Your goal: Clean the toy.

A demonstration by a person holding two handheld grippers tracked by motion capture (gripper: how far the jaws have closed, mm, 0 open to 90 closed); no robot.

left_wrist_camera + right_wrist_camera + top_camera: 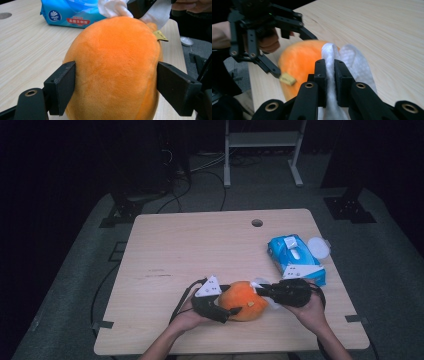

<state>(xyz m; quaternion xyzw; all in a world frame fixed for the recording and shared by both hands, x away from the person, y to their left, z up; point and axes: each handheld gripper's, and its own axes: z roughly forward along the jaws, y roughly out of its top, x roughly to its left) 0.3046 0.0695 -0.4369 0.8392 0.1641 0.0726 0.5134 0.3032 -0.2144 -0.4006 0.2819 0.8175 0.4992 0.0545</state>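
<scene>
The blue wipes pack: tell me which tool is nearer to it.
Right. The right tool, shut on a white wipe, sits just in front of the blue wipes pack. The left tool grips the orange plush toy, farther to the left.

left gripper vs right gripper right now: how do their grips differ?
The left gripper has its jaws spread wide, clamped on the sides of the orange plush toy; the right gripper has jaws nearly together, pinching a white wipe. The left steadies the toy on the table; the right presses the wipe against it. Both are hand-held and gripping something.
</scene>
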